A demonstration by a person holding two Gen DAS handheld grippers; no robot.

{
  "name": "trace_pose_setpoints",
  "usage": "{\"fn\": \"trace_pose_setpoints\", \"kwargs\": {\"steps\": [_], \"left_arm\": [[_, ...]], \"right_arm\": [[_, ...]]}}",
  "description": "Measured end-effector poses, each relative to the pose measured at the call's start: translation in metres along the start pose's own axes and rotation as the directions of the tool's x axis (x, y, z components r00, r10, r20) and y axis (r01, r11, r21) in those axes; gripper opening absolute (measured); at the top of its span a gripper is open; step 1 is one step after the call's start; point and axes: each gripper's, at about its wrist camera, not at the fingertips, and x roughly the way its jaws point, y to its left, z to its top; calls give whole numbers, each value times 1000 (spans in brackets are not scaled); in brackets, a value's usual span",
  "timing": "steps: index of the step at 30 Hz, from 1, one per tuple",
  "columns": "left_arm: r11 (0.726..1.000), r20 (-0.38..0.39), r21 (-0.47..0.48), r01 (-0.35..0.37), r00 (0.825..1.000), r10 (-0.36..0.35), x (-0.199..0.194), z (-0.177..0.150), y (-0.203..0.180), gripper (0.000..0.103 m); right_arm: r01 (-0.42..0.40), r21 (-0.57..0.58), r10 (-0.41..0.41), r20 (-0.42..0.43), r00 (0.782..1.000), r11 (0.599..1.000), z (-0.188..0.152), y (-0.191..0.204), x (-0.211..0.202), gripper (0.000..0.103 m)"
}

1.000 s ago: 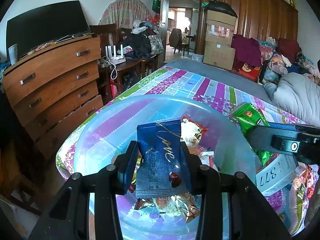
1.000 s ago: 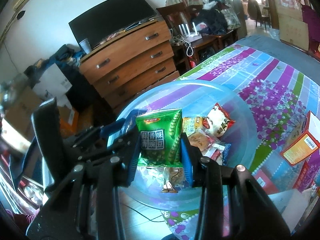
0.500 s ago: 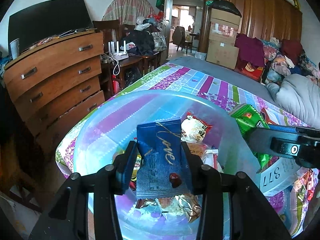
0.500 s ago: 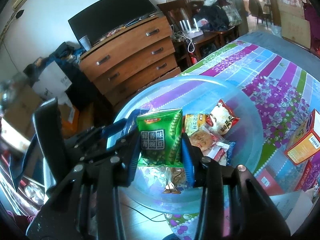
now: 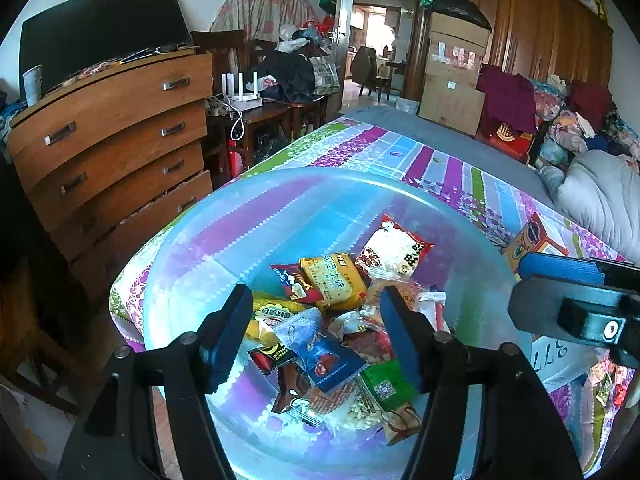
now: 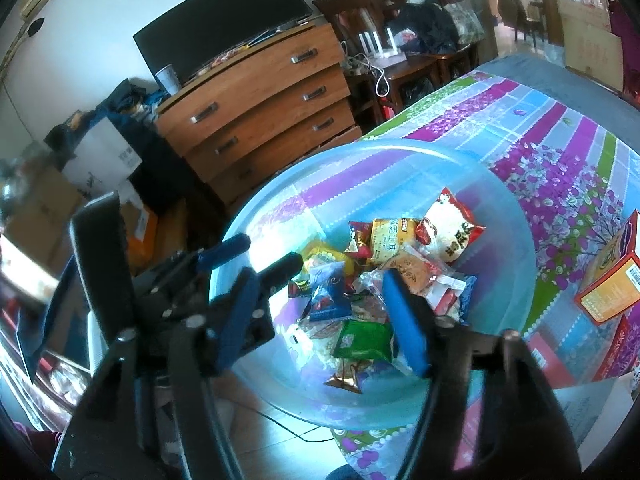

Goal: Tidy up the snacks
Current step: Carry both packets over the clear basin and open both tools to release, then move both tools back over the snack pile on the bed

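Both packets have dropped out of our grips since a second ago: the blue packet (image 5: 328,360) that stood upright between our left pads now lies flat in the snack pile, and the green packet (image 6: 362,340) from our right pads lies beside it. We see the blue one tilted, its long axis running from upper left to lower right in the left wrist view, a clear crinkled end uppermost and a red spot on its dark blue face. The green one lies with its long axis roughly across the right wrist view, glossy, with pale printing we cannot read.

Around them sit a yellow biscuit pack (image 5: 334,282), a red-and-white puffed snack bag (image 5: 394,246) and other small wrappers, all inside the translucent blue basin (image 5: 280,200). Our left gripper (image 5: 316,336) hangs over the pile, jaws opening, nothing pressed between the pads. Our right gripper (image 6: 320,320) does likewise, jaws opening and empty.

That basin rests on the striped floral bedcover (image 6: 560,152), an orange box (image 6: 612,280) just beside it. Farther off stands a wooden dresser (image 5: 112,132).
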Motion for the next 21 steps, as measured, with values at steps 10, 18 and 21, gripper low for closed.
{"fn": "trace_pose_setpoints", "kwargs": {"steps": [10,18,21], "left_arm": [[1000,14,-6,19,1000,-18,-6,-3,2,67],[998,66,-9,59,996,-58,-32,-14,-11,72],[998,97,-10,69,993,-68,-45,-18,-18,80]], "right_arm": [[35,-71,-29,73,997,997,-22,19,-27,68],[97,-132,-81,121,989,986,-96,29,-74,76],[120,-102,-109,110,988,988,-128,19,-92,85]]}}
